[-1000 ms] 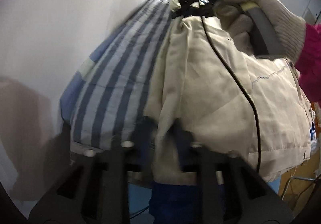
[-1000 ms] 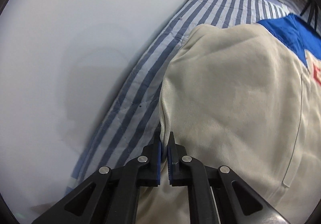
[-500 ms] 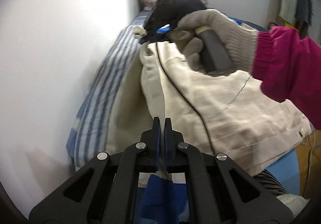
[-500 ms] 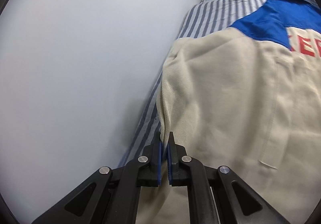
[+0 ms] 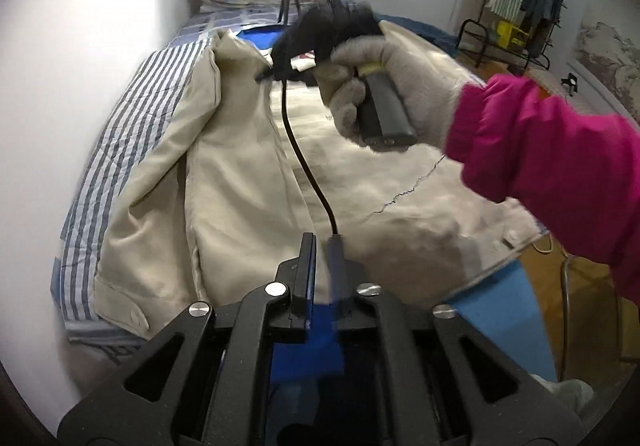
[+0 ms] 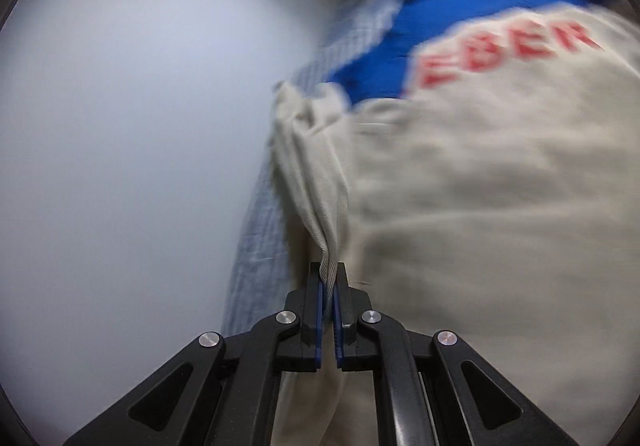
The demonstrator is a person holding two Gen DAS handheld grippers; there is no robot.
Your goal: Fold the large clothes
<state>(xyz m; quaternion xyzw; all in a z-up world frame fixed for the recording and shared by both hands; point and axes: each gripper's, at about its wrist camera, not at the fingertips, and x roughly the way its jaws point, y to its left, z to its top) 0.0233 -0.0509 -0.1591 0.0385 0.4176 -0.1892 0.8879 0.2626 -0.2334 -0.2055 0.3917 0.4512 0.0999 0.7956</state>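
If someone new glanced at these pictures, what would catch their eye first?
Probably the big cream jacket spread across the striped bed sheet, with a gloved hand in a magenta sleeve over it. In the right wrist view, the right gripper pinches a fold of the jacket's fabric.

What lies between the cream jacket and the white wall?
A band of blue-striped bedsheet separates the cream jacket from the white wall, clearest in the left wrist view.

Right gripper (image 6: 328, 278) jaws clamped on cream jacket (image 6: 480, 206) edge; striped sheet (image 6: 256, 238) beside wall (image 6: 140, 126)
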